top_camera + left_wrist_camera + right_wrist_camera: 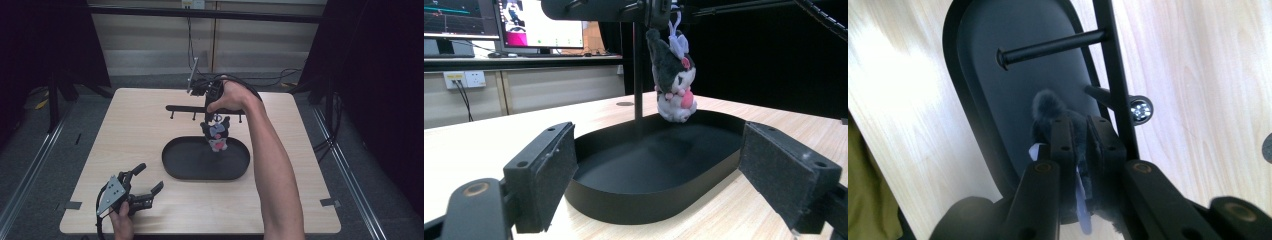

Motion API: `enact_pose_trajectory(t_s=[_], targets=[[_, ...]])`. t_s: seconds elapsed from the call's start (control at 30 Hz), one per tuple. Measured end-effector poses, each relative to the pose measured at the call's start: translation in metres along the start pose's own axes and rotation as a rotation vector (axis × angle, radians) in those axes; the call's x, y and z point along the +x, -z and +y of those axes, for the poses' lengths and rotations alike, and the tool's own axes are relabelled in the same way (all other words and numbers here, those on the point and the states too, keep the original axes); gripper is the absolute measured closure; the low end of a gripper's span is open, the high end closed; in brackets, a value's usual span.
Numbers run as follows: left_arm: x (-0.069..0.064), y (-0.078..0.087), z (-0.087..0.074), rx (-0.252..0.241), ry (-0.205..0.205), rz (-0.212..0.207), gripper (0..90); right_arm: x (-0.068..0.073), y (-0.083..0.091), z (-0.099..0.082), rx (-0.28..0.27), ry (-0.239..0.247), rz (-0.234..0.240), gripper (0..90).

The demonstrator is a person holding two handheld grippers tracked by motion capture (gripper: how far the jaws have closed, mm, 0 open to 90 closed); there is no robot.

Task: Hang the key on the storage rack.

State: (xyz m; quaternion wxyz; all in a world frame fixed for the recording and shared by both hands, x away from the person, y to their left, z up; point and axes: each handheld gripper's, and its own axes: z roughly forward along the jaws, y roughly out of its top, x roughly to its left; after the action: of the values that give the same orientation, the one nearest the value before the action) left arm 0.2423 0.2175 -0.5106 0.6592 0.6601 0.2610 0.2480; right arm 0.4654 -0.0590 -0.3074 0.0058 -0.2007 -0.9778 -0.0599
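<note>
The right tool (pixel 216 116) was clenched on the top of a small plush toy (pixel 217 137), a dark-and-white figure with a pink patch, which hung just above the far part of the black oval tray (pixel 172 167). In the right tool's own view its jaws stood nearly together, pinching the toy's dark fur and a pale fabric tag (pixel 1082 192). The toy dangled beside the upright post of a black peg rack (pixel 180 107), whose horizontal bar carried short pegs pointing forward over the tray.

The tray held nothing else; its dark floor lay bare, and whether the toy's lower end touched it could not be told, though in the left tool's view it appeared to hang just clear.

The left tool (pixel 142 185) rested near the front left corner of the counter (pixel 135 130), released, its pads (pixel 551 170) well apart with nothing between them, aimed toward the tray.

The likeliest trouble seemed to be the grip itself: the jaws caught only fur and tag at the toy's head, so a jerk could let it slip and fall. The toy also hung close to the post and pegs, and a sideways swing might snag its loop or ears on a peg or knock the light rack.
</note>
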Motion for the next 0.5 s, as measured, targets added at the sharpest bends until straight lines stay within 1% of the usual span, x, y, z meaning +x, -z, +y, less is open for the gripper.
enact_pose_trajectory(t_s=[0.07, 0.2, 0.23, 0.27, 0.3, 0.33, 0.43, 0.47, 0.5], targets=[[0.0, 0.0, 0.0, 0.0, 0.0, -0.001, 15.3, -0.0003, 0.0018, -0.0006, -0.009, -0.001, 0.006, 81.6], [0.0001, 0.0, 0.0, 0.003, 0.002, -0.002, 15.3, 0.0014, 0.0026, -0.002, -0.027, 0.004, -0.001, 78.8], [0.001, 0.0003, 0.0003, 0.005, -0.012, 0.004, 15.3, 0.0022, 0.0032, -0.0024, -0.022, 0.001, 0.0, 78.8], [0.001, 0.0003, 0.0003, 0.005, -0.011, 0.004, 15.3, 0.0021, 0.0036, -0.0027, -0.018, 0.007, -0.002, 78.9], [0.001, 0.0003, 0.0003, 0.006, -0.011, 0.004, 15.3, 0.0027, 0.0031, -0.0034, -0.016, 0.003, -0.008, 78.6], [0.0, -0.0001, 0.0, 0.001, 0.002, 0.0, 15.3, 0.0031, 0.0032, -0.004, -0.011, 0.0, -0.006, 78.0], [0.0002, -0.0001, 0.0, 0.001, 0.001, -0.001, 15.3, 0.0041, 0.0048, -0.0065, -0.033, -0.009, -0.002, 77.7], [0.0002, -0.0001, 0.0, 0.001, 0.002, -0.001, 15.3, 0.0041, 0.0064, -0.0075, -0.039, -0.002, 0.005, 77.7], [0.0, -0.0001, 0.0, 0.001, 0.001, -0.002, 15.3, 0.0045, 0.0071, -0.008, -0.042, -0.003, -0.001, 77.7]])
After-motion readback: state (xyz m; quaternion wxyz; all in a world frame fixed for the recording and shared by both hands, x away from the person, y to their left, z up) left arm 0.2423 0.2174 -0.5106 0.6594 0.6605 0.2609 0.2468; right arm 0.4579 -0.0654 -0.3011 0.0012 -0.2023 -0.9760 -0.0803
